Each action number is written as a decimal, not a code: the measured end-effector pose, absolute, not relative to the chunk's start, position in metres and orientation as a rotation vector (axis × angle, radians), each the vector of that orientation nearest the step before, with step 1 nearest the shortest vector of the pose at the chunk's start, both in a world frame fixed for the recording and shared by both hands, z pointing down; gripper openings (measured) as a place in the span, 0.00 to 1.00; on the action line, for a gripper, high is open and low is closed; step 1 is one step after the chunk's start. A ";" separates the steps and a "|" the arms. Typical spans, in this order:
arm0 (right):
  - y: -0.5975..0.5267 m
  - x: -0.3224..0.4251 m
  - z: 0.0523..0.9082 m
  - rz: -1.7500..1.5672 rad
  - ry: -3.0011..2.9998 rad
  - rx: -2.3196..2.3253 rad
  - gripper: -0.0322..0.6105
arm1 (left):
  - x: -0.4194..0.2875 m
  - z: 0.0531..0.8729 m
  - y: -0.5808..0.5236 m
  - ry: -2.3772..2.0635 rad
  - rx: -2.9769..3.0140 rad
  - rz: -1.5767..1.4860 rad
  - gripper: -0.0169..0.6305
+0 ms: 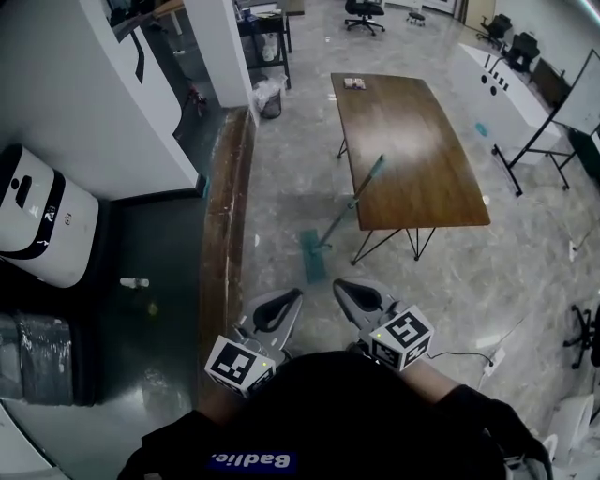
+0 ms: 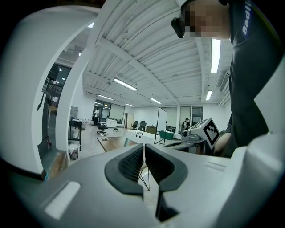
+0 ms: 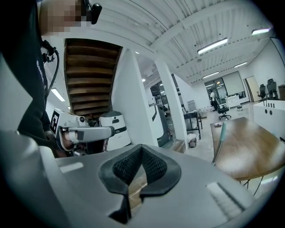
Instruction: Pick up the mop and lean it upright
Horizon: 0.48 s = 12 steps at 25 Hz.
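L fingers & R fingers closed, empty; teal mop leans on table.

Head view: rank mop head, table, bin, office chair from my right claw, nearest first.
1. Mop head, floor, just ahead
2. Table, beyond it, right
3. Bin, left, by the pillar
4. Office chair, far end

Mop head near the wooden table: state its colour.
Teal green. The mop head shows best in the head view.
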State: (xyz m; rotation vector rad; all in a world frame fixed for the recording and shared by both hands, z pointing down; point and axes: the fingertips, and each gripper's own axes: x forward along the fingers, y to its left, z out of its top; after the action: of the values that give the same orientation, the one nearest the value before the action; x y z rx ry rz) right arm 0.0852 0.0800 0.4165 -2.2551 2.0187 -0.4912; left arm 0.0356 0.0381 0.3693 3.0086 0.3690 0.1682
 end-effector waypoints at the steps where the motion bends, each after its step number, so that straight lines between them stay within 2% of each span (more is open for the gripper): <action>1: 0.082 0.085 0.415 -0.480 2.024 -2.248 0.05 | 0.036 0.372 0.041 0.366 3.005 0.174 0.07; 12: 0.088 0.084 0.417 -0.436 2.069 -2.245 0.05 | 0.039 0.381 0.049 0.358 3.010 0.187 0.05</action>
State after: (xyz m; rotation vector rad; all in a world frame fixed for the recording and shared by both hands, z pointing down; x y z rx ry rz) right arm 0.0841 0.0877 0.4170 -2.2449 2.0693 -0.4363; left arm 0.0391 0.0488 0.3811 3.0102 0.3576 0.1870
